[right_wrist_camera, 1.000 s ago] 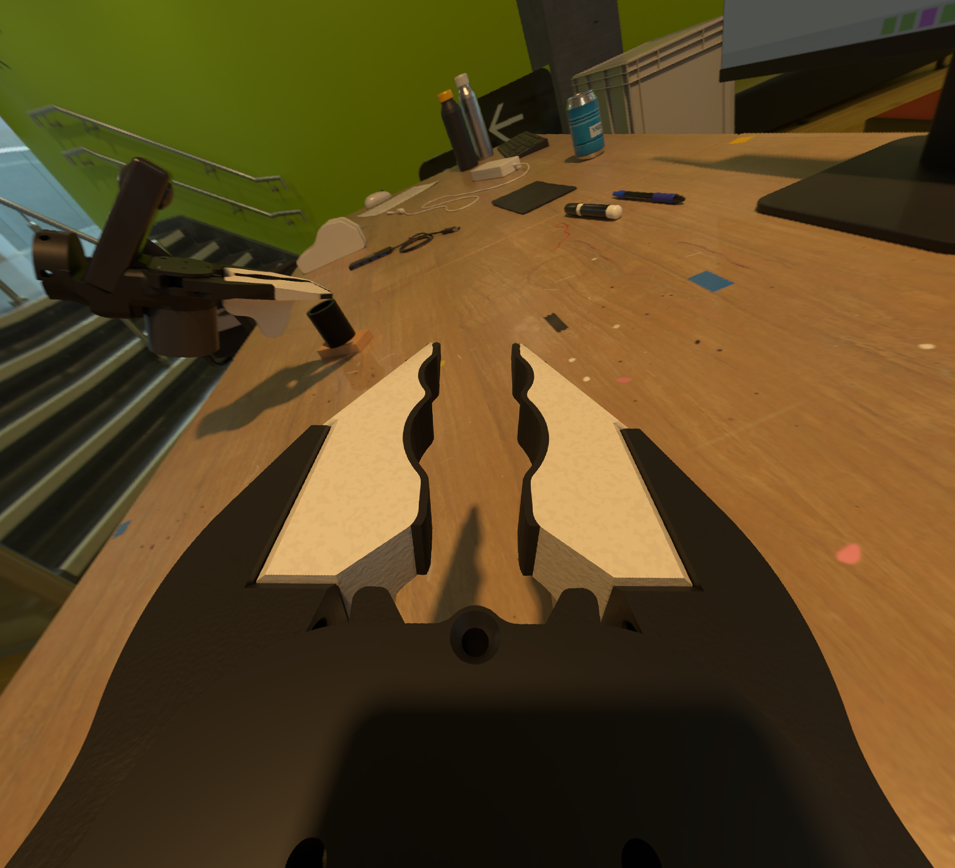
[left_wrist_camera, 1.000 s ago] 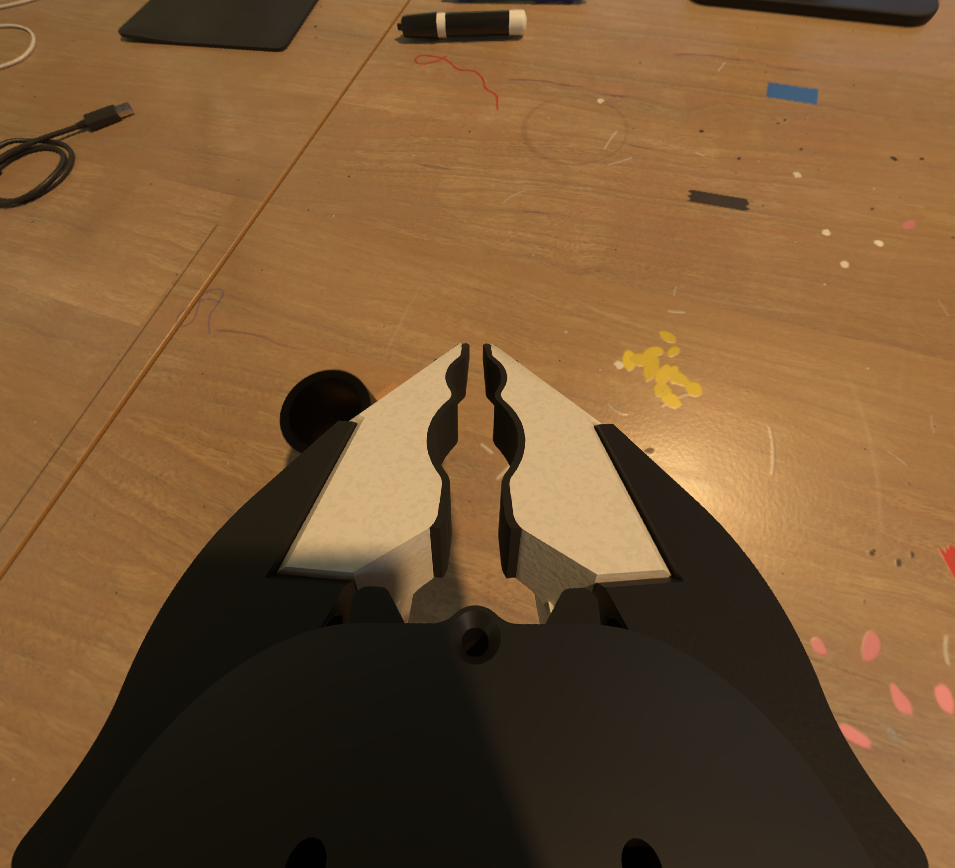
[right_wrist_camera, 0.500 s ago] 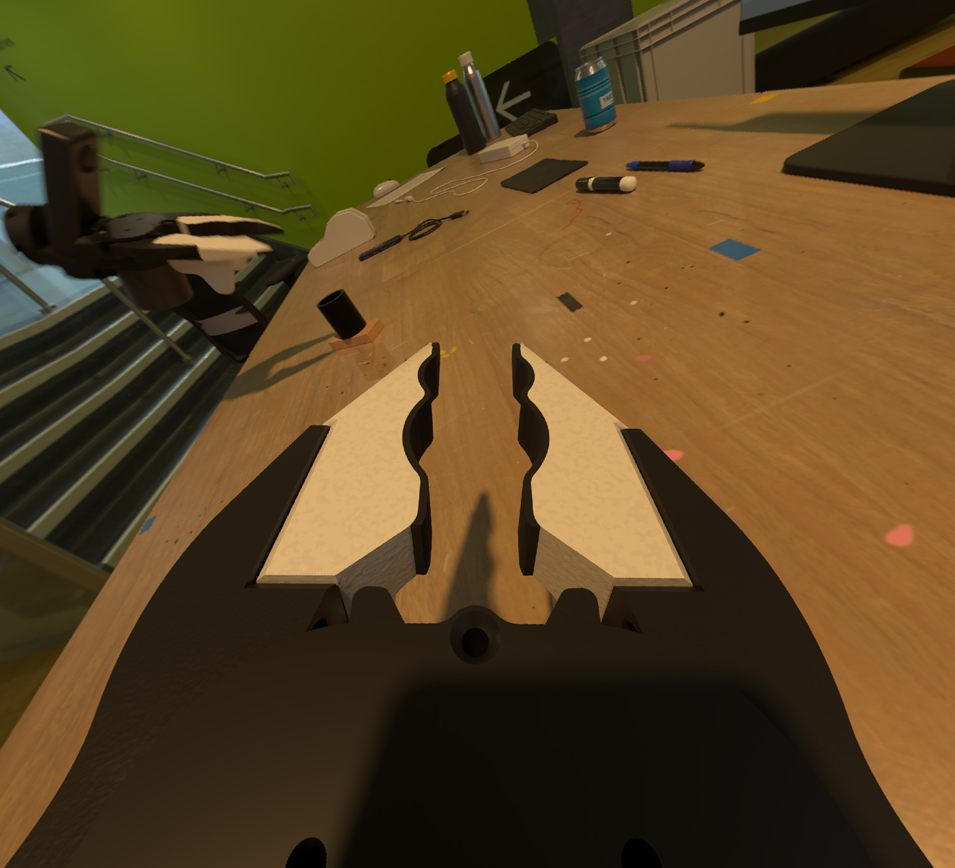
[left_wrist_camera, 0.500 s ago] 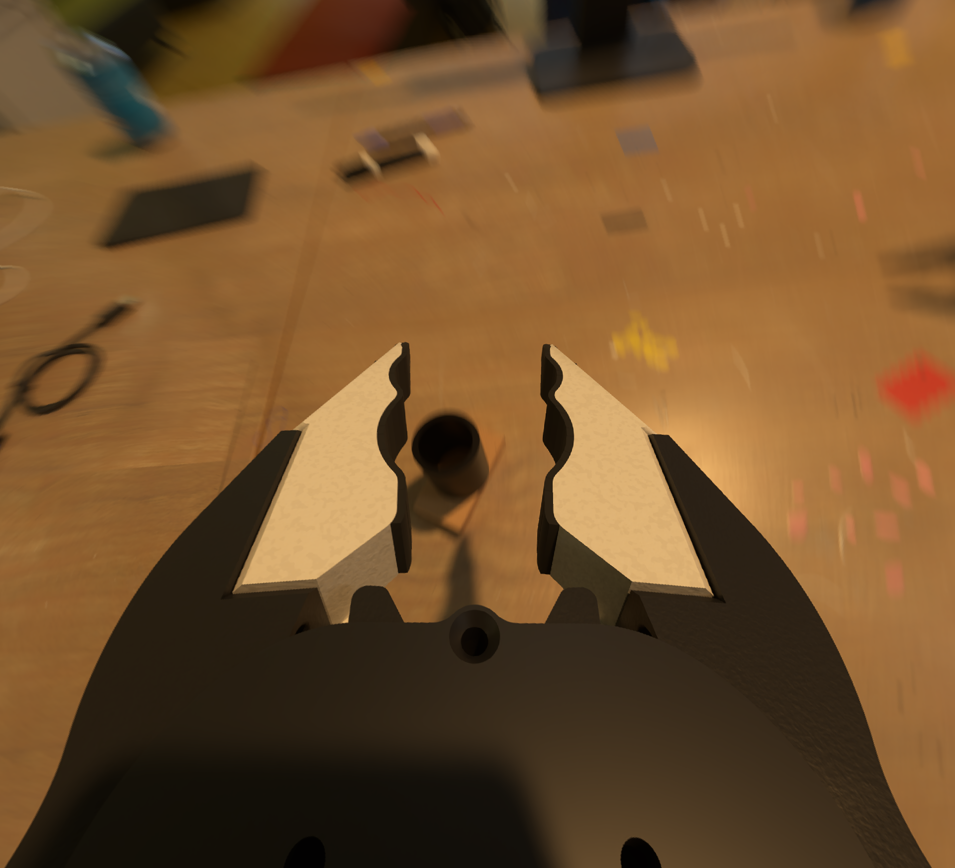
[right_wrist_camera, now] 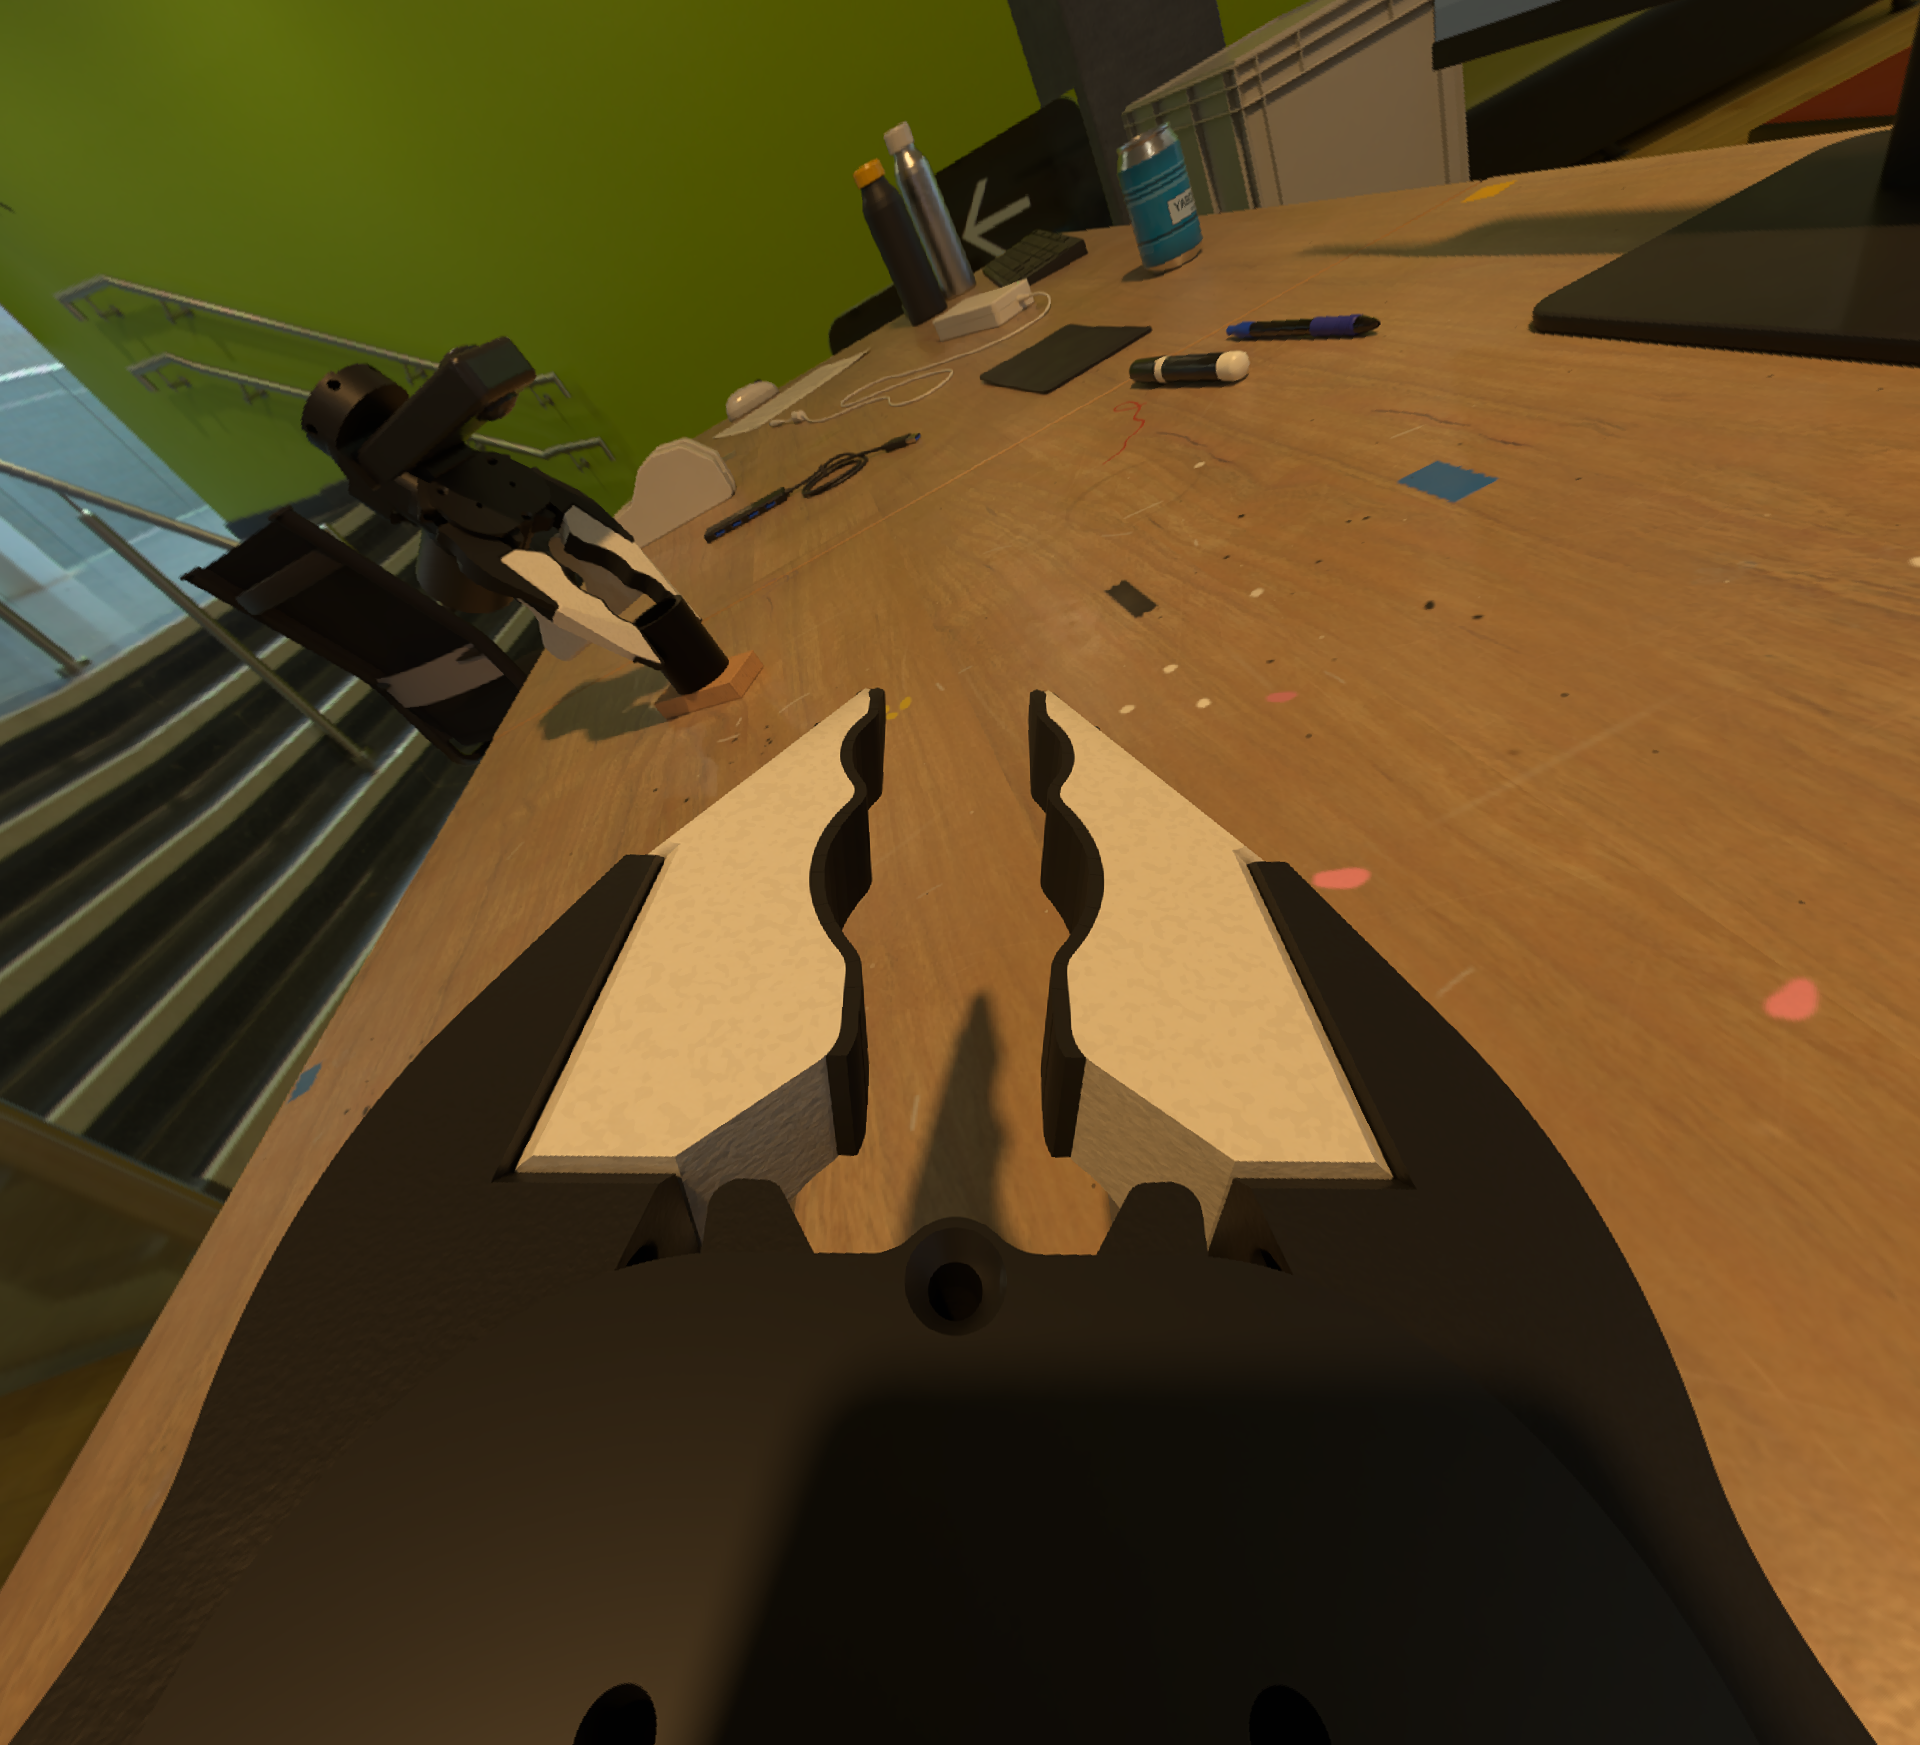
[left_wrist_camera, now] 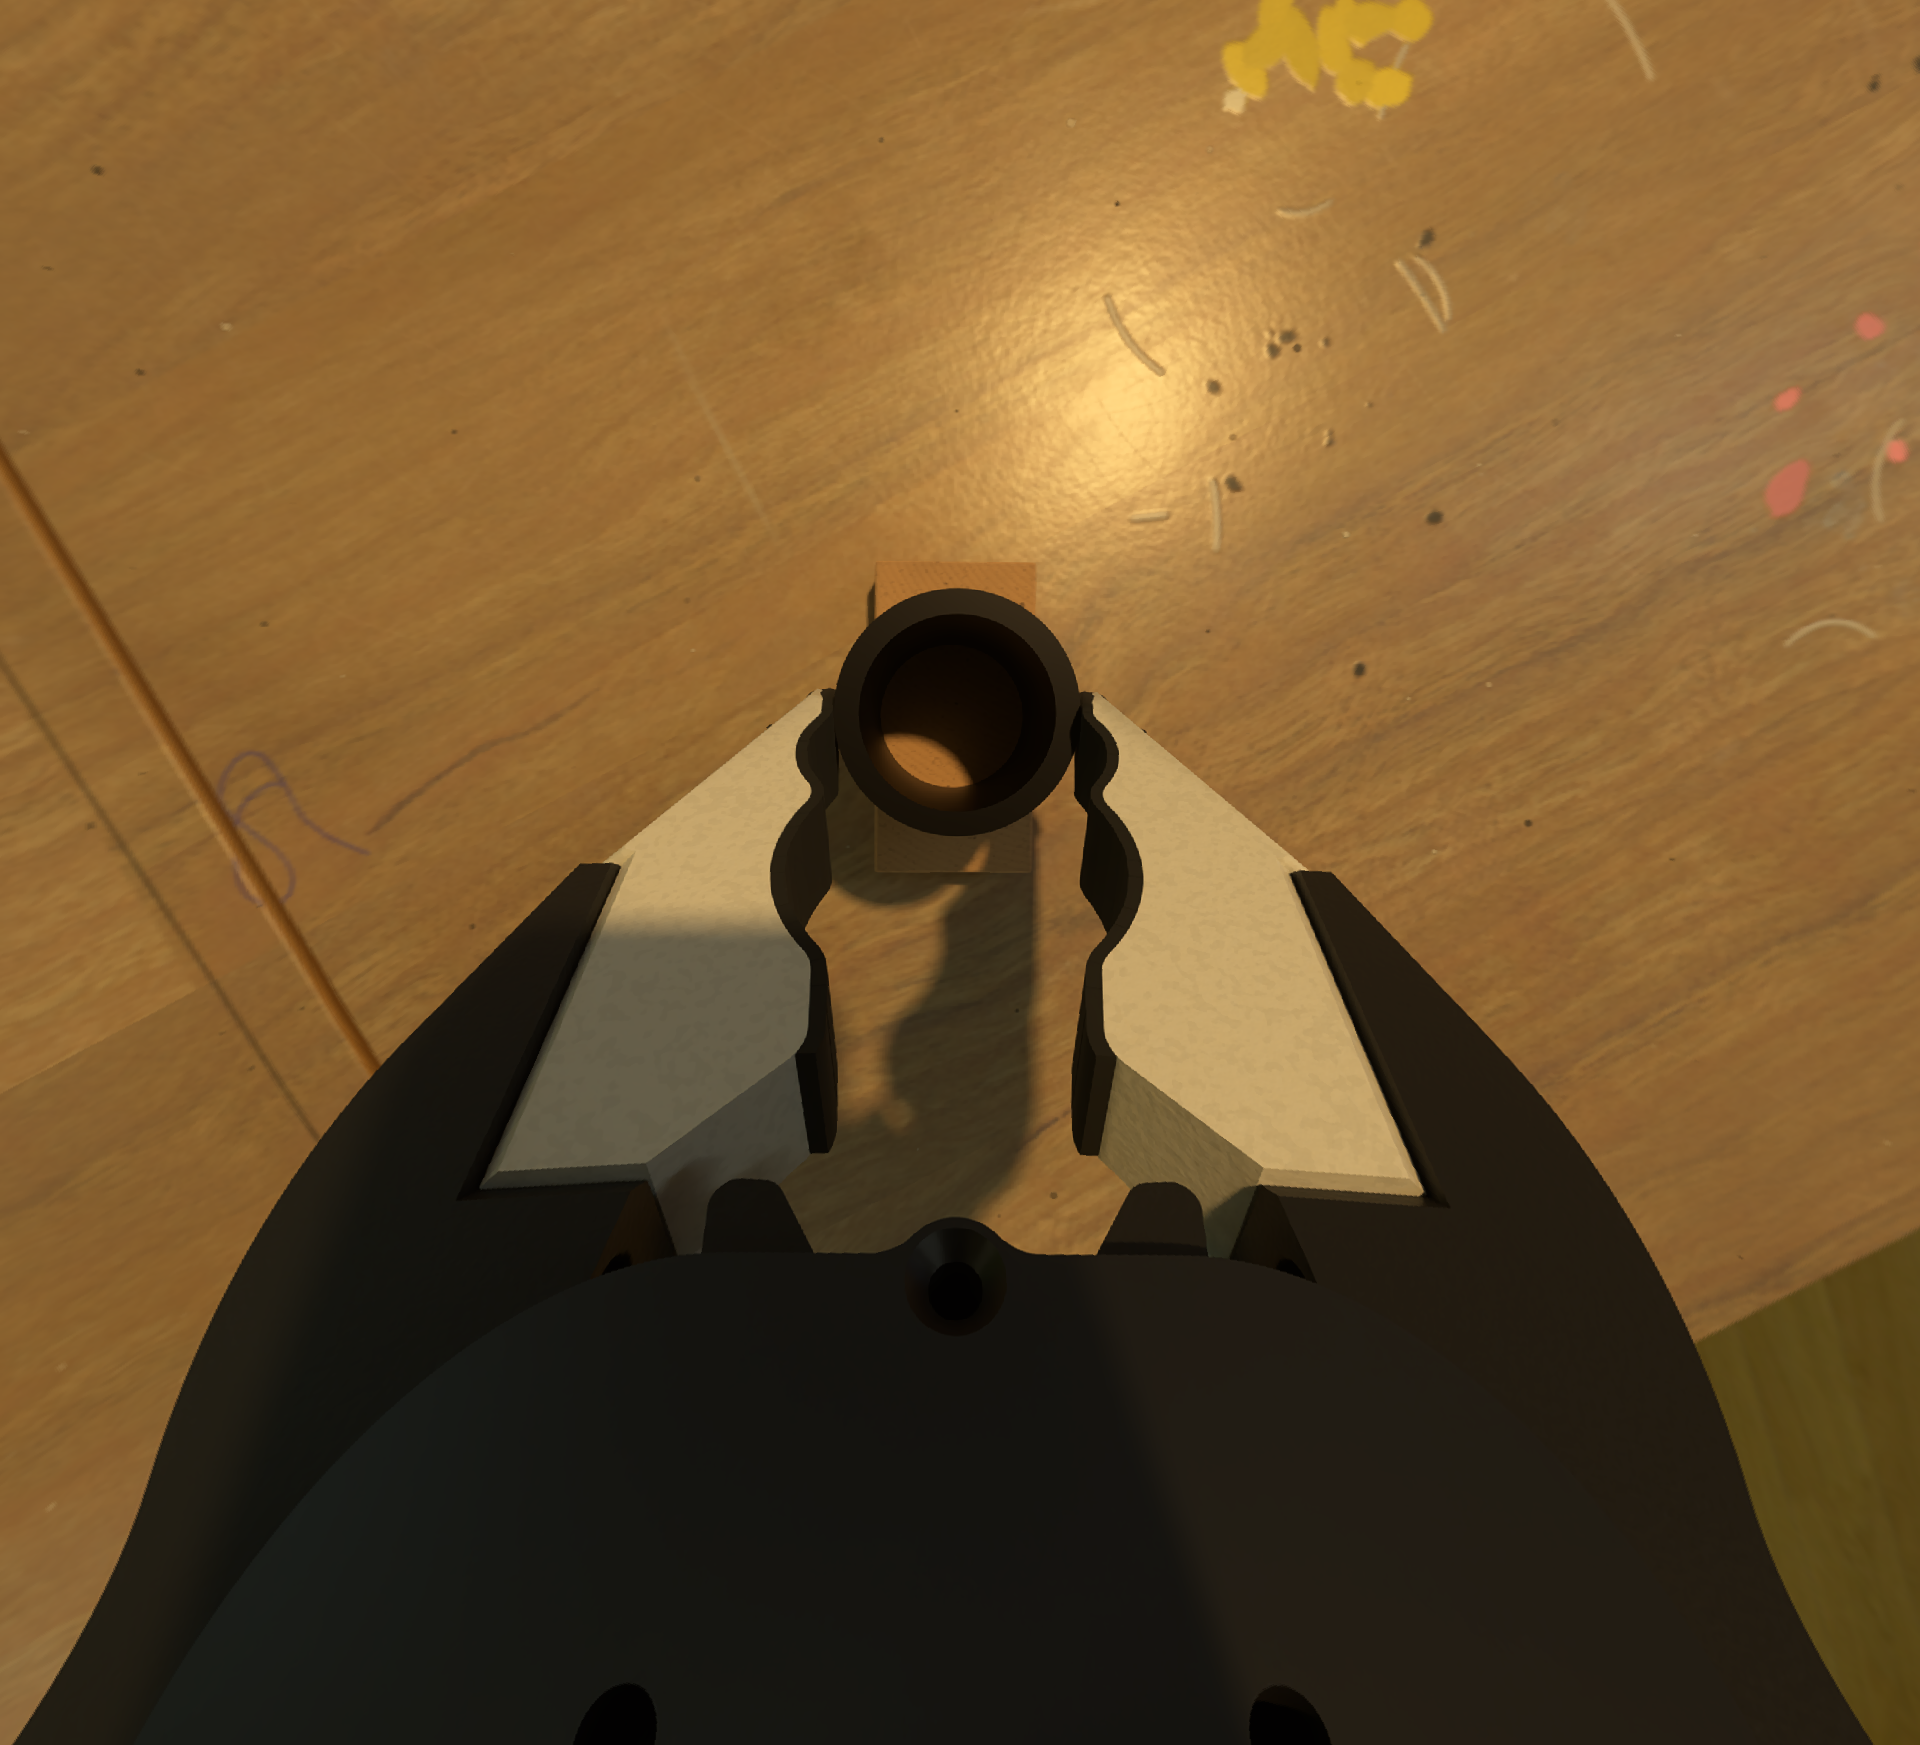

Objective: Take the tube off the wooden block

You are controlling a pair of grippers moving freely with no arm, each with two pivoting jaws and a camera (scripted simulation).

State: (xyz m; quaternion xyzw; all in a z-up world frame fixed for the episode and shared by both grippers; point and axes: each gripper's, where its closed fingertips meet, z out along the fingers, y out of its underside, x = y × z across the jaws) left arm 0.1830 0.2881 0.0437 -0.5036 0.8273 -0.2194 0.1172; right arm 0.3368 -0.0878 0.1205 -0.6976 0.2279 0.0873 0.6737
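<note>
1. Tube (left_wrist_camera: 954,711) is our target: a short black cylinder standing on the wooden block (left_wrist_camera: 954,848), which lies flat on the counter (left_wrist_camera: 520,293) near the counter's edge. In the left wrist view we look straight down its open bore from above.
2. Counter first, as the largest thing: from the right wrist view it runs away toward 12 o'clock, with a monitor base (right_wrist_camera: 1745,272) at 2 o'clock and a blue can (right_wrist_camera: 1158,194) and two bottles (right_wrist_camera: 914,230) at about 12 o'clock.
3. The left gripper (left_wrist_camera: 954,729) reaches down over the tube, its fingers (left_wrist_camera: 717,874) set on either side of the wall at 9 and 3 o'clock. They look to be touching or just short of it; we cannot tell whether they are clamped.
4. The right gripper (right_wrist_camera: 956,708) hangs over bare counter, well apart from the block, fingers apart and holding nothing. It sees the tube (right_wrist_camera: 686,646) at 10 o'clock.
5. Progress, as we judge it: the approach looks done, but the tube sits on the block, so the firm grip, the lift and the move clear are all left.
6. Hard to make out: the tube covers most of the block, so how it seats there is hidden, and the pale patch inside the bore may be wood or light.
</note>
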